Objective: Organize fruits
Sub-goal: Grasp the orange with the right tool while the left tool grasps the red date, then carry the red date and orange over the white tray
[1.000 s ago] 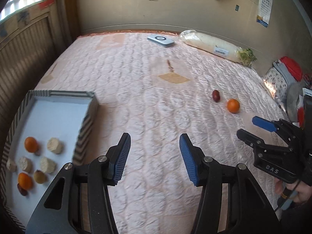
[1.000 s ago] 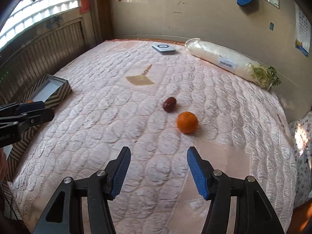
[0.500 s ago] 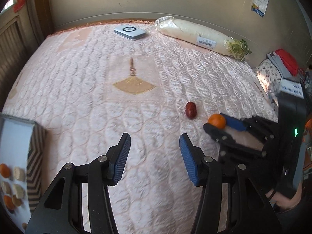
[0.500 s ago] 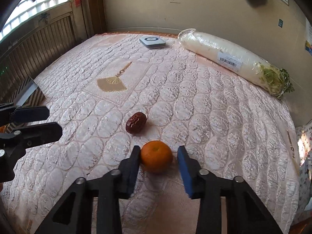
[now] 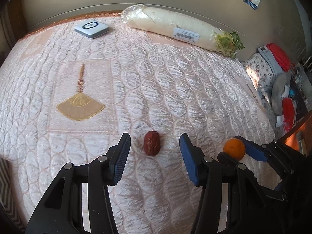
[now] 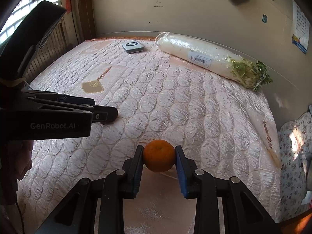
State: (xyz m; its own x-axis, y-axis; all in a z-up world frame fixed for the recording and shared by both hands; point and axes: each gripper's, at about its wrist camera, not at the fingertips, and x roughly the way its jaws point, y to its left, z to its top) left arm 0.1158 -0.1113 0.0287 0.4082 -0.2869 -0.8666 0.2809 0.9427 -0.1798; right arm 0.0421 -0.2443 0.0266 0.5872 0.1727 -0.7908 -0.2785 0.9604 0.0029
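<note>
Nearest the right wrist camera, the right gripper (image 6: 159, 157) is clenching the orange (image 6: 159, 155), both pads pressing its sides; its fingers (image 6: 138, 161) have just been closing onto it, and the fruit is sitting at or barely above the quilted bed (image 6: 195, 117). In the left wrist view, the left gripper (image 5: 155, 152) is hanging released, its fingers (image 5: 121, 154) standing apart on either side of the red date (image 5: 152, 143), which is lying on the quilt between the tips and touching neither pad. Judging by this, one fruit is being secured and the second is lined up but not yet gripped, so both are still needing to be carried off to wherever the fruit is being gathered; a striped box corner (image 5: 5, 177) is just showing at the left edge, its contents out of sight. Farther back, a wrapped white radish (image 5: 175, 29) and a small white device (image 5: 91, 28) are lying by the wall, well apart from the fruit.
</note>
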